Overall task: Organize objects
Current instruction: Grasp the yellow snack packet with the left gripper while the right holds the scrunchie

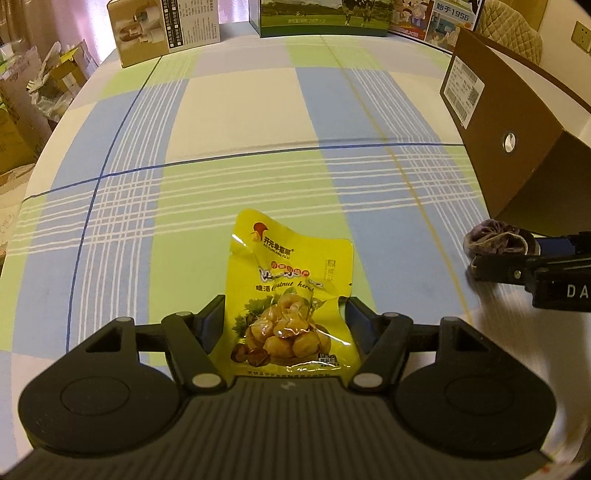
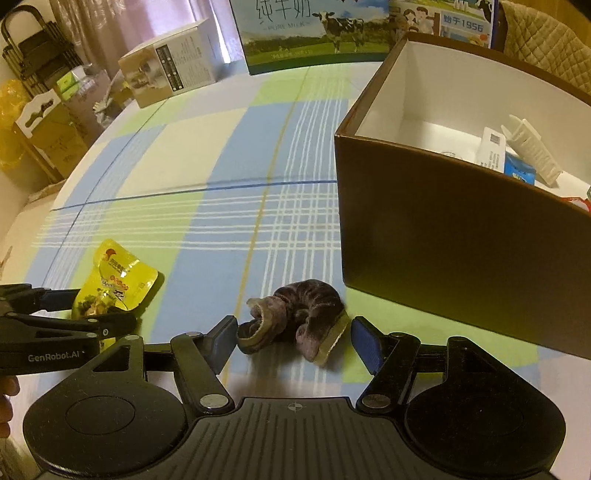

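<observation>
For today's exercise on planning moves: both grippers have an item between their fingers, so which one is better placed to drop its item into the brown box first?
Right. The right gripper straddles the purple scrunchie close beside the brown box. The left gripper, around the yellow chestnut packet, sits farther from the box, with the right gripper between.

Plaid tablecloth (image 2: 177,155) (checked): packet (image 2: 114,284), scrunchie (image 2: 310,306), box (image 2: 461,251).

Plaid tablecloth (image 1: 258,122), pink curtains (image 2: 122,22)

Likely home, plaid tablecloth (image 1: 258,122), milk carton (image 2: 314,33)
</observation>
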### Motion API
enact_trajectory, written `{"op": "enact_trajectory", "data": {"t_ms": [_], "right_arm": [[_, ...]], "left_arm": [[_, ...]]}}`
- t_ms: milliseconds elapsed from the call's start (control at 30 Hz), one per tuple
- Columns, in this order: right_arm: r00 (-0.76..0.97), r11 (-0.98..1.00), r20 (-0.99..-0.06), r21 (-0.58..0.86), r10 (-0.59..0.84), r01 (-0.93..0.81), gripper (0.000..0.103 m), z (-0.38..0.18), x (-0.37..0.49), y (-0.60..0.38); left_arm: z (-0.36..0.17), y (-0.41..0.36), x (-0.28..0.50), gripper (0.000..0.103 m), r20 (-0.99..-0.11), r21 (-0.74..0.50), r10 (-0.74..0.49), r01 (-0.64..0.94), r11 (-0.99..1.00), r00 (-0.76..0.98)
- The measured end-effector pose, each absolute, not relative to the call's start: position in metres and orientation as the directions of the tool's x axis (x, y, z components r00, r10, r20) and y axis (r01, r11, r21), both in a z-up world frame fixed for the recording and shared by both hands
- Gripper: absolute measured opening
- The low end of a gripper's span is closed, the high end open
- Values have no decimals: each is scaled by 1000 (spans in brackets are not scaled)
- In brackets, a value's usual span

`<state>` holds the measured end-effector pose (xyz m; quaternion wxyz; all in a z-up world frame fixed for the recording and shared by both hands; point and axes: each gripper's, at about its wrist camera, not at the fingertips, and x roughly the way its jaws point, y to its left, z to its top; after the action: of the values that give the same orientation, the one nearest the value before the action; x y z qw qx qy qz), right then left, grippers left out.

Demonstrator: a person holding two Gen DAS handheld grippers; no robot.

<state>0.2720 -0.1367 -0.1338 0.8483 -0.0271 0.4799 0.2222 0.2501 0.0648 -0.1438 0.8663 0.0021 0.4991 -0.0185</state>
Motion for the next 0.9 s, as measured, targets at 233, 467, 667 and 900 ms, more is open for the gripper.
{"op": "enact_trajectory", "data": {"t_ms": [233,467,667,900], "right_arm": [[446,866,-805,158,391,-474,30,-135,265,-128],[439,853,-800,164,409,-496,20,-134,264,-125],[434,842,-795,168,423,-513,19,-132,262,-122],[431,830,-789,170,437,-530,19,-131,261,-119]], "left_arm": [[-145,60,249,66,-862,8,-17,49,999,507],[-144,59,250,66,-861,11,-16,51,999,509],[-145,57,249,65,-859,19,-13,57,998,511],[-144,57,248,65,-859,19,-13,56,998,512]]}}
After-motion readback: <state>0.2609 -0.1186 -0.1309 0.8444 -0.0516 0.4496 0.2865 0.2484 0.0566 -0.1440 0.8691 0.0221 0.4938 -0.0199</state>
